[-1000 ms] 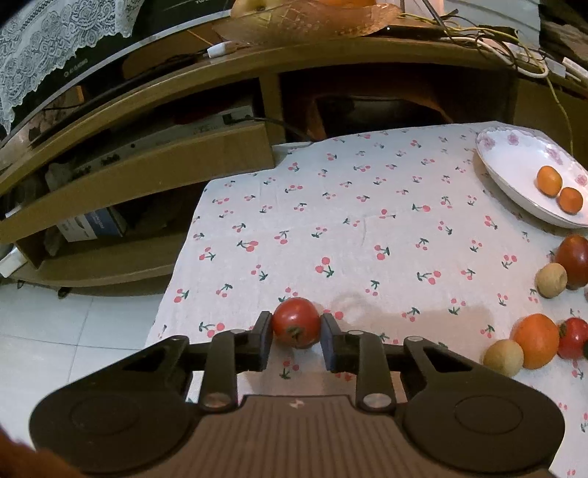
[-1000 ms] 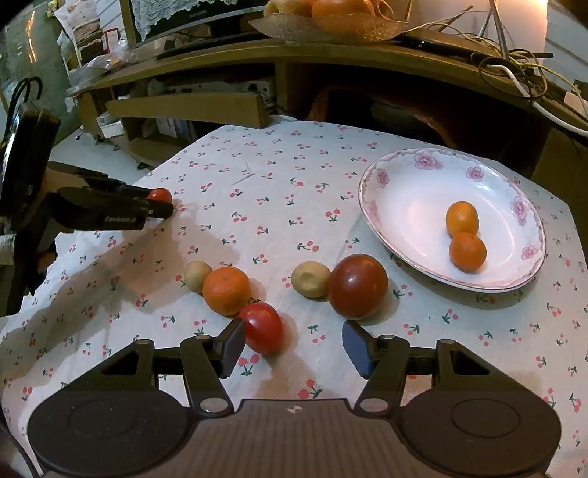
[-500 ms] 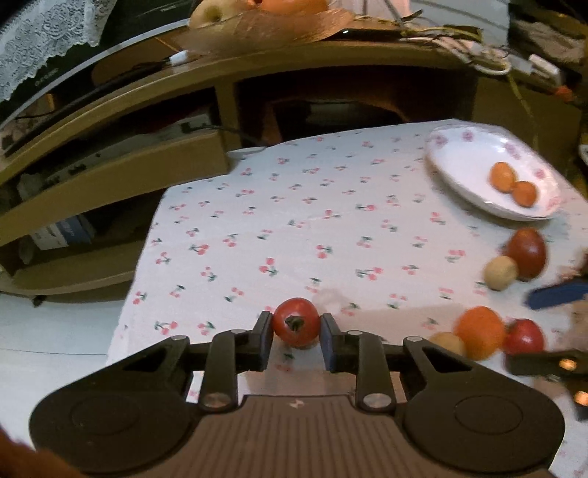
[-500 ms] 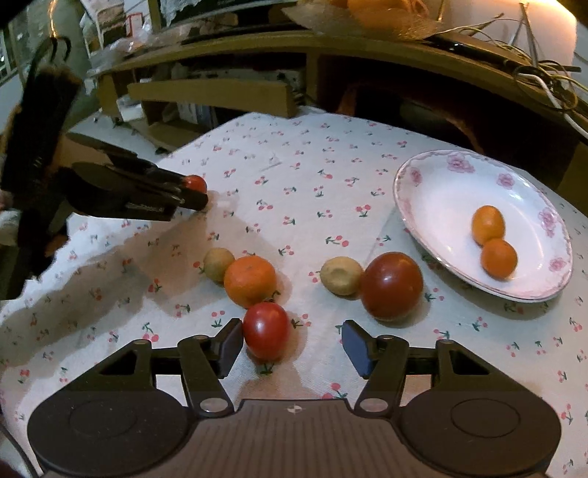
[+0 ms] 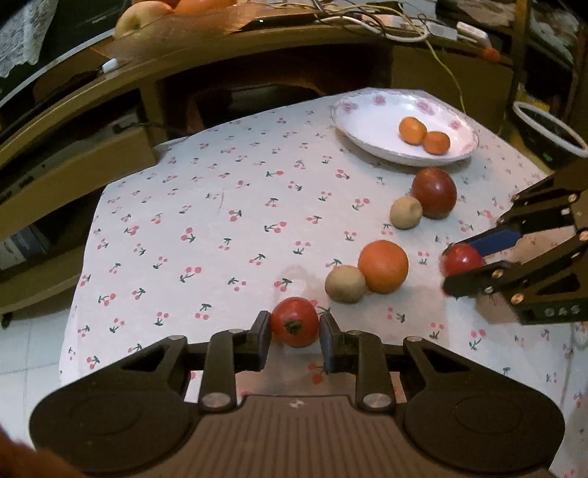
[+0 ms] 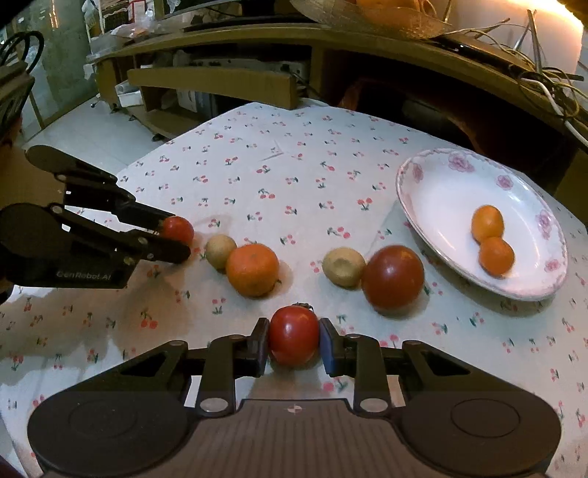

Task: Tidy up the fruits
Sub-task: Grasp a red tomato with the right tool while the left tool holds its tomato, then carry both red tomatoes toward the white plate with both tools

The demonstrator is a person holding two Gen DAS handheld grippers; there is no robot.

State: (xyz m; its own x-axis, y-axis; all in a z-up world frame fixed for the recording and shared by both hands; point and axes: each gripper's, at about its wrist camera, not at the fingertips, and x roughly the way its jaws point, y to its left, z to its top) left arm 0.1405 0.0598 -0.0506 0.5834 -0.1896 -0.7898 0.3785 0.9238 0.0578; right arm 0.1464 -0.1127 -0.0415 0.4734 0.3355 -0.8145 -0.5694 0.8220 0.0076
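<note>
My left gripper (image 5: 294,336) is shut on a small red tomato (image 5: 294,321) just above the cherry-print tablecloth (image 5: 220,206); it also shows in the right wrist view (image 6: 176,229). My right gripper (image 6: 293,342) is shut on another red tomato (image 6: 293,334), seen from the left wrist view (image 5: 461,259) too. On the cloth lie an orange (image 6: 251,270), two small brown fruits (image 6: 219,250) (image 6: 343,266) and a large dark red tomato (image 6: 392,276). A white flowered plate (image 6: 441,191) at the right holds two small oranges (image 6: 487,222) (image 6: 496,256).
A wooden TV cabinet (image 6: 367,47) with shelves stands behind the table. A woven basket with fruit (image 5: 205,18) sits on it, beside loose cables (image 5: 404,29). The table's left edge drops to a tiled floor (image 5: 29,349).
My right gripper has shut on the red tomato that lay between its open fingers. My left gripper has carried its tomato to the right, close to the row of fruit.
</note>
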